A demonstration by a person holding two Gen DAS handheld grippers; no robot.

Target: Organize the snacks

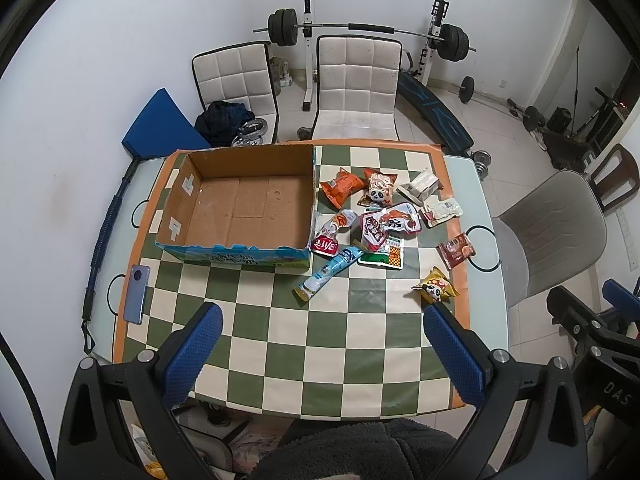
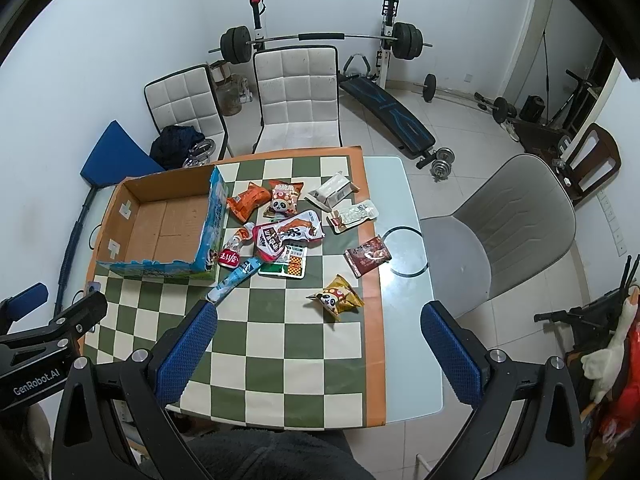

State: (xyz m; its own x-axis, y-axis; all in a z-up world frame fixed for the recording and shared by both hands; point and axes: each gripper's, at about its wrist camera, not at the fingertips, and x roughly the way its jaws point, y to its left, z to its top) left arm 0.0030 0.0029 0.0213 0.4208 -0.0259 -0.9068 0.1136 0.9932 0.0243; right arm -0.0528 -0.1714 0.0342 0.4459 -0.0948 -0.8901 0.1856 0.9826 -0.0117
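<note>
Both pairs of jaws stand wide apart with nothing between them: the left gripper [image 1: 323,322] hangs over the near squares of the mat, and the right gripper [image 2: 319,320] hangs over the mat's near right part, one blue pad close to the tip of the blue stick pack [image 2: 234,280]. Just beyond it lies the yellow panda bag [image 2: 338,300], apart from the rest. The main heap of snacks [image 1: 386,222] sits to the right of the open box [image 1: 248,204], the nearest packets touching its wall; a brown packet [image 2: 367,256] lies on the mat's orange border. The checked mat [image 1: 280,344] covers a pale glass table [image 2: 404,340]. Behind it stand two white chairs [image 1: 356,84], and a grey chair [image 2: 516,232] is to the right. A barbell rack [image 1: 360,30] stands against the white wall, with a sit-up bench [image 2: 388,114] and dumbbells on the tiled floor. Only the left view shows the phone [image 1: 138,294] in full at the mat's left edge; only the right view shows a white stuffed goose [image 2: 612,344] at far right.
</note>
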